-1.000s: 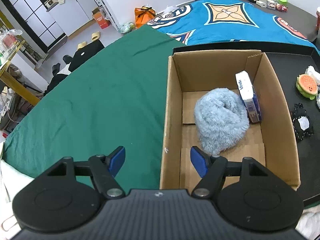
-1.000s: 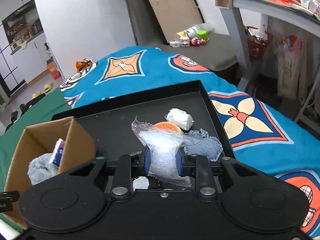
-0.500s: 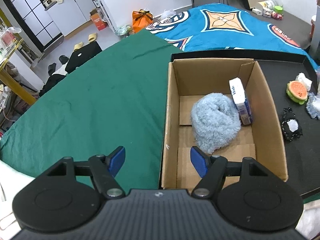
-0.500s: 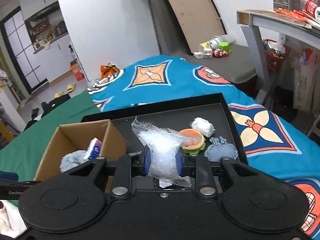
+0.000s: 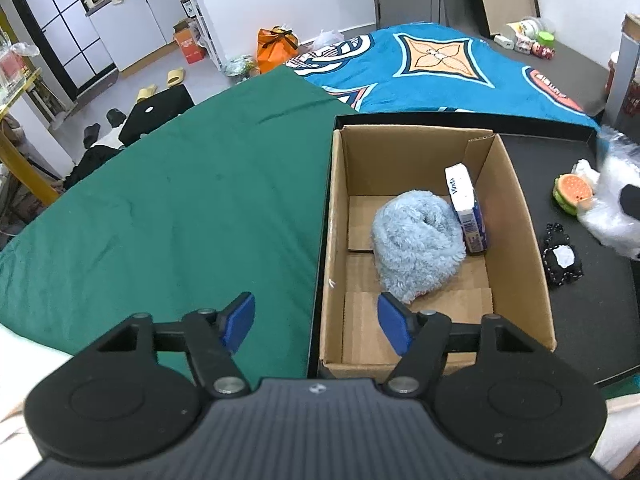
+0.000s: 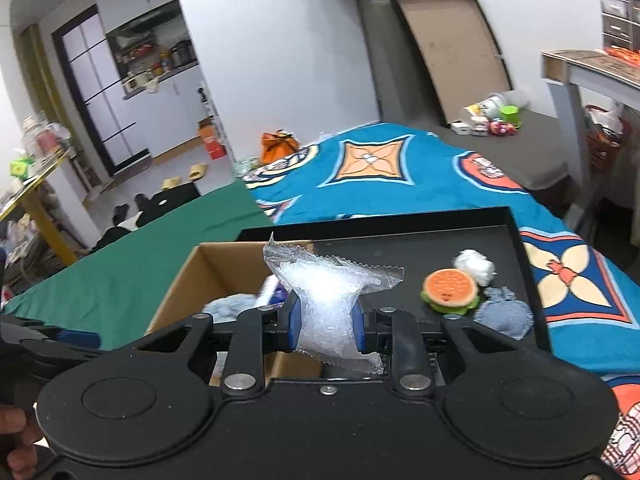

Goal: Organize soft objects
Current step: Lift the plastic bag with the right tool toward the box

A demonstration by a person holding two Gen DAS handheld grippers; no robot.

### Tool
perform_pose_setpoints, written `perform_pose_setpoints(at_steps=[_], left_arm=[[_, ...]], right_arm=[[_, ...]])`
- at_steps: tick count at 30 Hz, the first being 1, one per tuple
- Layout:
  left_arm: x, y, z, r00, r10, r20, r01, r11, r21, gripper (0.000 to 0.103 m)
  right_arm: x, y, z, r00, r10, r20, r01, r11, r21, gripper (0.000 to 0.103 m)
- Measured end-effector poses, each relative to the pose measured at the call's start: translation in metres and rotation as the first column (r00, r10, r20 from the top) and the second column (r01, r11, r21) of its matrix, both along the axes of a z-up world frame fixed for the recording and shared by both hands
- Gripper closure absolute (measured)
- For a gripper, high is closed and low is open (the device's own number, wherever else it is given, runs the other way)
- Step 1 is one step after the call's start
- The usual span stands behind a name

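A cardboard box stands on a black tray. It holds a fluffy blue cloth and a white-and-blue tissue pack. My left gripper is open and empty above the box's near left wall. My right gripper is shut on a clear plastic packet, held above the box's right wall; the packet also shows in the left wrist view. On the tray lie a burger toy, a white ball, a blue-grey pouch and a black pouch.
The tray sits on a bed with a green sheet on the left and a blue patterned cover behind. A grey bench with small items stands far back. A table edge is at the right.
My right gripper has carried the plastic packet left, from over the tray to over the box's right wall. My left gripper has pulled back and risen a little; it stays open.
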State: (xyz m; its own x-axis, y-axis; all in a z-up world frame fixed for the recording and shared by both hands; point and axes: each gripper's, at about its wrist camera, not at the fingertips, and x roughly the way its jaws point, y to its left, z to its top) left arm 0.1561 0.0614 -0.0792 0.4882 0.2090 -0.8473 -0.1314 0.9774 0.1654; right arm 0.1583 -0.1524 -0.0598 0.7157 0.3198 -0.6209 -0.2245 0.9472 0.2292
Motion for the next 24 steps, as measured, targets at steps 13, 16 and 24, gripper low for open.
perform_pose_setpoints(at_steps=[13,16,24], left_arm=[[-0.005,0.006,-0.014,0.999,-0.027,0.016,0.029,0.996,-0.079,0.055],[-0.003,0.008,-0.018,0.999,-0.033,0.015,0.035,0.995,-0.096,0.062],[-0.001,0.021,-0.028,1.0,-0.02,0.016,0.022,0.989,-0.144,0.077]], right_arm=[[-0.01,0.041,-0.007,0.994,0.107,0.01,-0.107,0.993,-0.051,0.078],[-0.009,0.049,-0.01,0.992,0.125,0.005,-0.124,0.991,-0.058,0.078],[-0.008,0.069,-0.02,0.987,0.161,-0.007,-0.161,0.982,-0.101,0.078]])
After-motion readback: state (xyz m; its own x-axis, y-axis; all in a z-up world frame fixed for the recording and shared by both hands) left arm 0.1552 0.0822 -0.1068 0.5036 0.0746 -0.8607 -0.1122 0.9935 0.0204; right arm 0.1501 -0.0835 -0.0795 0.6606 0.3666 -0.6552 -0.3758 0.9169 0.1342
